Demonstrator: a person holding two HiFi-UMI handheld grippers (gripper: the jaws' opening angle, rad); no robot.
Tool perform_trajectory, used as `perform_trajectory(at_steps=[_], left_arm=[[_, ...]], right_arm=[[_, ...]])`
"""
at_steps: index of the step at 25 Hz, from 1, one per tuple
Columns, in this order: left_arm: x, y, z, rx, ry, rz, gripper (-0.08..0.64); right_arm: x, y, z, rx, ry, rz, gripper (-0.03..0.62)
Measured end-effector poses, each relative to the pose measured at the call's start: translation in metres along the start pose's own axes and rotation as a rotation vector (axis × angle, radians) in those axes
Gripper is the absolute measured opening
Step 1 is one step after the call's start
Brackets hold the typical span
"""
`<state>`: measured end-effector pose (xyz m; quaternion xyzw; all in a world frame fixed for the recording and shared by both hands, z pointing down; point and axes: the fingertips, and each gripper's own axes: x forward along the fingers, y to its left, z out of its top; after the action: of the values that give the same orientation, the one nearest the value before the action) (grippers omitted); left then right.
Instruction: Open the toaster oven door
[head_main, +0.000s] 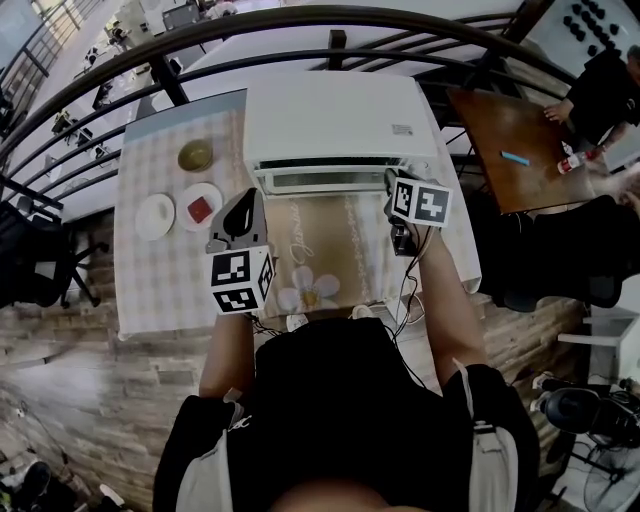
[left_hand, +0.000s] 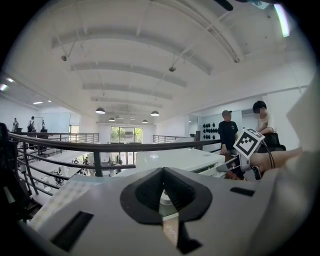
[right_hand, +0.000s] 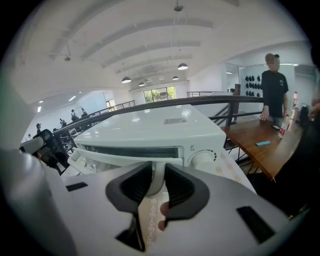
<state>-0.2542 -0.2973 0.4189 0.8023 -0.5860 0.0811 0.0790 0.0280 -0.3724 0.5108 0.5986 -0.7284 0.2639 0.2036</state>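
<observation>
Standing on the cloth-covered table (head_main: 150, 280), the white toaster oven (head_main: 340, 120) is being handled at its front. Its door handle (right_hand: 115, 160) is being clamped near the right end by the right gripper (right_hand: 155, 180), while the left gripper (left_hand: 161, 172) is being held before the oven, jaws together.

White toaster oven (head_main: 340, 115), door (head_main: 330, 181) ajar

table (head_main: 150, 295) | toaster oven (head_main: 340, 115) | floral mat (head_main: 335, 250) | white plate (head_main: 155, 216) | plate with red item (head_main: 187, 212) | bowl (head_main: 195, 155)
</observation>
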Motion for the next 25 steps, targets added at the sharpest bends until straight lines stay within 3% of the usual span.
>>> perform_trajectory(at_steps=[9, 25], left_arm=[[0.006, -0.01, 0.0, 0.023, 0.0, -0.052, 0.014], [0.008, -0.029, -0.003, 0.062, 0.006, -0.134, 0.014]], right_arm=[[-0.018, 0.003, -0.029, -0.06, -0.014, -0.055, 0.085], [-0.043, 0.006, -0.093, -0.069, -0.02, -0.127, 0.075]])
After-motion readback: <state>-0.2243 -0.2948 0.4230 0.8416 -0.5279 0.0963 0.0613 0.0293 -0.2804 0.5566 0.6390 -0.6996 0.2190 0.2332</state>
